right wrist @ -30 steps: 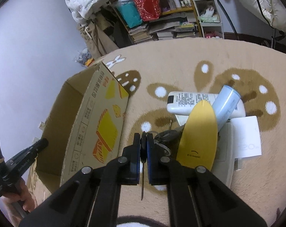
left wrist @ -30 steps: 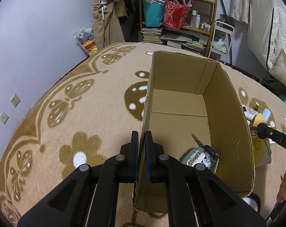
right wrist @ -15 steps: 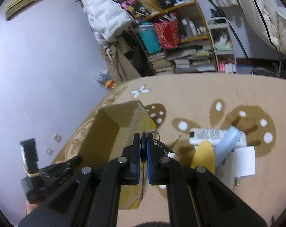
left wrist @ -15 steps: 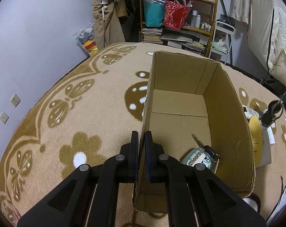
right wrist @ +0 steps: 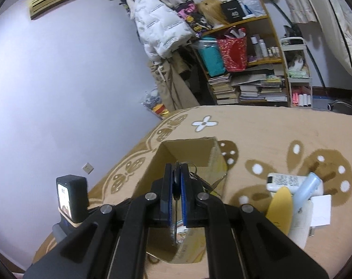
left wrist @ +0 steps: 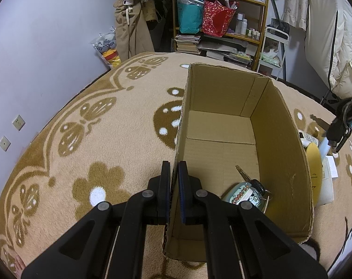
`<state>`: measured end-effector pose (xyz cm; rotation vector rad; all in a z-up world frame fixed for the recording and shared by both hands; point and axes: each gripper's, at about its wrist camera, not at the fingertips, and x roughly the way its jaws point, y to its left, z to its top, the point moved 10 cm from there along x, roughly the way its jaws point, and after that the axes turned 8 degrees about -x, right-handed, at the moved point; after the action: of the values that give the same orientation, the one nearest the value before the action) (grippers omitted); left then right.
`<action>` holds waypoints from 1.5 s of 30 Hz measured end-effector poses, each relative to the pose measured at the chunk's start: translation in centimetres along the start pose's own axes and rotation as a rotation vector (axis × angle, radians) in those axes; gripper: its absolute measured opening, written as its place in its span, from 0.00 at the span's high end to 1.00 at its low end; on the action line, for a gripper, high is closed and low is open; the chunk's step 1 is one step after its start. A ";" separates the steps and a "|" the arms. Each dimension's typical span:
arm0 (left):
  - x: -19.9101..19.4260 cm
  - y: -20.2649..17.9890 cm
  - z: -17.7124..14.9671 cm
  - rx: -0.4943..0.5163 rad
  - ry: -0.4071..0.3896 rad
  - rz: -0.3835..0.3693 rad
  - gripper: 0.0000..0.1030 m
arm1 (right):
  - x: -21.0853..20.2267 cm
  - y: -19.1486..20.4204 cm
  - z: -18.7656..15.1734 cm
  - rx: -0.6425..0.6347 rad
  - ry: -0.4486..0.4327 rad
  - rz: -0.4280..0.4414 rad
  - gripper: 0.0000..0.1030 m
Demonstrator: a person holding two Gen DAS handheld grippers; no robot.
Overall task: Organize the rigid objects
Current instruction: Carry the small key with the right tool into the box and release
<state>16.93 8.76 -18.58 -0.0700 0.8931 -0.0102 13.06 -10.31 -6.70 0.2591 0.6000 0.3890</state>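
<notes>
1. Since a second ago, the right gripper (right wrist: 176, 183) has risen from beside the pile on the carpet (left wrist: 82, 139) to above the cardboard box (left wrist: 280, 139).
2. Left gripper (left wrist: 173, 181): unmoved, fingers clamped on the box's left wall.
3. Inside the box lie a round tin (left wrist: 244, 194) and a key (left wrist: 242, 174).
4. Right gripper: fingers pressed together on a key bunch (right wrist: 176, 181).
5. Rightmost, a yellow oval (right wrist: 279, 209), white bottle (right wrist: 285, 182) and blue tube (right wrist: 309, 189) lie on the carpet.
</notes>
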 end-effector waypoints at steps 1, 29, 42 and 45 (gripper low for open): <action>0.0 -0.1 0.0 -0.001 0.000 -0.001 0.94 | 0.2 0.5 0.0 -0.003 0.003 0.006 0.93; 0.0 -0.1 0.0 -0.001 0.000 -0.001 0.94 | 7.2 0.5 -6.8 0.007 0.244 0.001 0.93; -0.1 -0.1 0.0 -0.001 0.000 -0.001 0.94 | 6.7 -0.2 -6.6 0.027 0.230 -0.003 0.92; -0.1 -0.1 0.0 -0.002 0.000 -0.002 0.94 | 5.6 -0.9 -6.0 0.015 0.211 -0.044 0.85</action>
<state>16.87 8.71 -18.43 -0.0726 0.8926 -0.0112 14.03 -8.01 -14.58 0.2199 0.8151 0.3725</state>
